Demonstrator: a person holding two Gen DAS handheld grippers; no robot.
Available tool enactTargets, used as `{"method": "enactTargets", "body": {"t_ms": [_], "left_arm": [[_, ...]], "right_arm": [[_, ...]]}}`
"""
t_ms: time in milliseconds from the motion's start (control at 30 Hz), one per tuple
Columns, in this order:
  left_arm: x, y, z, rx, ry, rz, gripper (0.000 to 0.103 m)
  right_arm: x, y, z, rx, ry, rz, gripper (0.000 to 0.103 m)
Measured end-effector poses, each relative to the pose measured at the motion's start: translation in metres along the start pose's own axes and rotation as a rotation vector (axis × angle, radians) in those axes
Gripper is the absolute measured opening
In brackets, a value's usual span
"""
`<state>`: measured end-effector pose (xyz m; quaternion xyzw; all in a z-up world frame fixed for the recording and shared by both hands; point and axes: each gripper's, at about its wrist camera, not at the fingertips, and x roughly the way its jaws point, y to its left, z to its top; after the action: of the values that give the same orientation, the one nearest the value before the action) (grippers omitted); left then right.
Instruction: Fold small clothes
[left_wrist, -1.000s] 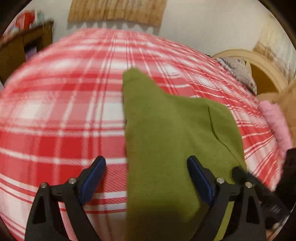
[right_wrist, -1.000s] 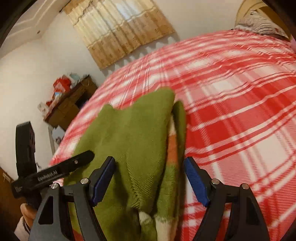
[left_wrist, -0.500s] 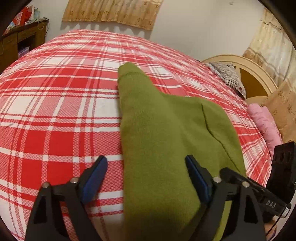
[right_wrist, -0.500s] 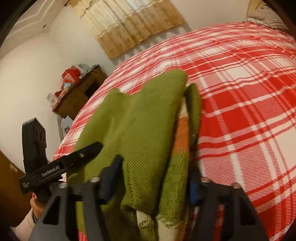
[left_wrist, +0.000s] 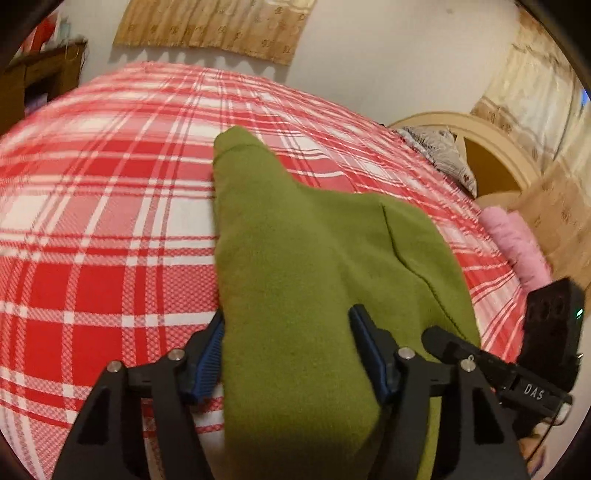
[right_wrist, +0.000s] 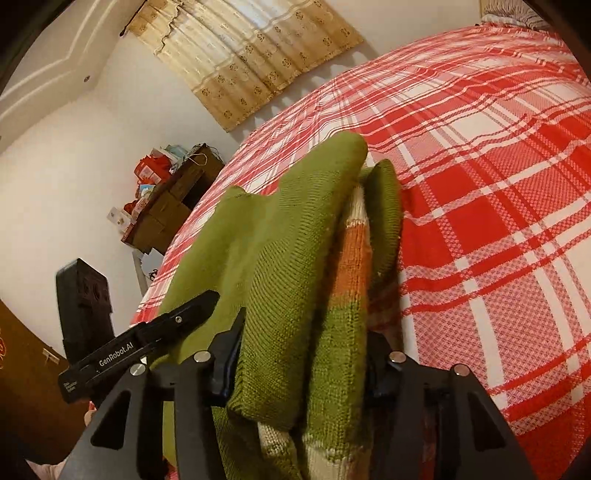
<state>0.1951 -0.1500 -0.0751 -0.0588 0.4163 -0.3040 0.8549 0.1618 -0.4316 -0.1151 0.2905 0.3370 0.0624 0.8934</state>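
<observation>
A green knit sweater (left_wrist: 295, 240) lies on the red-and-white plaid bed (left_wrist: 110, 221), partly folded, one sleeve pointing away. My left gripper (left_wrist: 290, 332) straddles its near edge with jaws closing. Smooth cloth fills the gap and runs on under the right finger, and the pads do not pinch it. In the right wrist view the sweater (right_wrist: 280, 229) shows orange and cream stripes inside a fold. My right gripper (right_wrist: 304, 332) is closing too, and its pads press on the bunched fold bulging up between them. The two grippers sit close side by side.
A wooden cabinet (right_wrist: 173, 206) with red boxes stands past the bed's far left corner. A curved headboard (left_wrist: 480, 136), a patterned pillow (left_wrist: 439, 151) and a pink cloth (left_wrist: 517, 243) are at the right. Curtains (right_wrist: 251, 48) hang on the far wall.
Both grippers' jaws have narrowed around the sweater. The right one went from straddling the fold to squeezing it, and the cloth now bulges up between its fingers.
</observation>
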Motion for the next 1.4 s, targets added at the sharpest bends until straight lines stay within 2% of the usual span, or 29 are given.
{"method": "enactTargets", "body": {"t_ms": [67, 233, 467, 600, 767, 833, 967, 1033, 1133, 1167, 1233, 1300, 1400], "left_arm": [[-0.002, -0.005, -0.001, 0.026, -0.008, 0.021, 0.060], [-0.012, -0.007, 0.000, 0.031, 0.009, 0.052, 0.048], [-0.047, -0.021, -0.020, 0.078, 0.091, 0.139, 0.046], [-0.059, -0.033, -0.041, 0.141, 0.120, 0.194, 0.046], [-0.053, -0.038, -0.043, 0.157, 0.105, 0.231, 0.051], [-0.049, -0.036, -0.041, 0.163, 0.104, 0.252, 0.059], [-0.045, -0.038, -0.041, 0.188, 0.085, 0.280, 0.069], [-0.044, -0.040, -0.041, 0.203, 0.078, 0.295, 0.074], [-0.040, -0.038, -0.040, 0.188, 0.075, 0.278, 0.075], [-0.039, -0.034, -0.039, 0.170, 0.075, 0.256, 0.073], [-0.041, -0.032, -0.041, 0.163, 0.068, 0.216, 0.060], [-0.044, -0.037, -0.044, 0.192, 0.051, 0.229, 0.054], [-0.051, -0.041, -0.046, 0.199, 0.035, 0.243, 0.044]], "right_arm": [[-0.001, 0.006, -0.001, -0.016, -0.008, -0.023, 0.043], [-0.012, 0.024, -0.006, -0.044, -0.026, -0.081, 0.039], [-0.050, 0.053, -0.036, -0.042, 0.005, -0.034, 0.038], [-0.063, 0.053, -0.061, -0.024, 0.034, -0.029, 0.038], [-0.063, 0.040, -0.074, 0.025, 0.015, -0.033, 0.040], [-0.060, 0.038, -0.074, 0.026, 0.018, -0.052, 0.046], [-0.056, 0.031, -0.068, 0.038, 0.041, -0.049, 0.059], [-0.053, 0.027, -0.064, 0.053, 0.044, -0.030, 0.061], [-0.047, 0.027, -0.062, 0.028, 0.043, -0.020, 0.064], [-0.046, 0.030, -0.062, 0.012, 0.038, -0.033, 0.064], [-0.046, 0.037, -0.065, -0.031, 0.030, -0.070, 0.062], [-0.047, 0.043, -0.068, -0.044, 0.019, -0.073, 0.045], [-0.052, 0.062, -0.071, -0.108, -0.007, -0.149, 0.040]]}}
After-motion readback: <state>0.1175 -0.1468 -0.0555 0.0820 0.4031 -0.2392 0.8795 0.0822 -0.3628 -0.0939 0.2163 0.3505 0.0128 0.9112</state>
